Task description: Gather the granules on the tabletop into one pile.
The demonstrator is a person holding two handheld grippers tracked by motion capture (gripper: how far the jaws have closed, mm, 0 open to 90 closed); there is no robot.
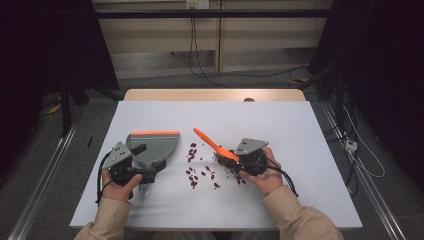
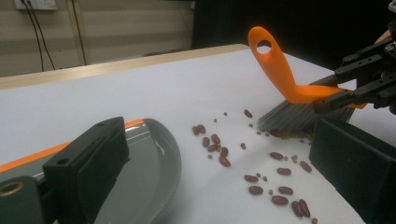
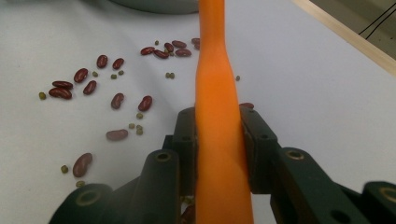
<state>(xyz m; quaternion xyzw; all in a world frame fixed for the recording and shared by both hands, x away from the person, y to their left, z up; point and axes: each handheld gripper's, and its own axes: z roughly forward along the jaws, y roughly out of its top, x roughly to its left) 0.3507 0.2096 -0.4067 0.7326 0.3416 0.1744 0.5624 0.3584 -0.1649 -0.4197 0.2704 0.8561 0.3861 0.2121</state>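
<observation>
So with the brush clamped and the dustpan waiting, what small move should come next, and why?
Probably a short sweep of the brush in the right gripper toward the dustpan that the left gripper holds: loose beans lie on the table between the bristles and the pan.

orange brush (image 1: 212, 144), grey dustpan (image 1: 152, 147), dark-red beans (image 1: 192, 172)

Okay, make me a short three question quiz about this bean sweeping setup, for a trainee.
1. True or false: the right gripper is clamped on the orange brush.
2. What does the left gripper hold?
3. Where do the red beans lie: A in the dustpan, B on the white table between dustpan and brush, C on the floor?

Key: 1 true. 2 the grey dustpan, by its handle. 3 B.
</observation>
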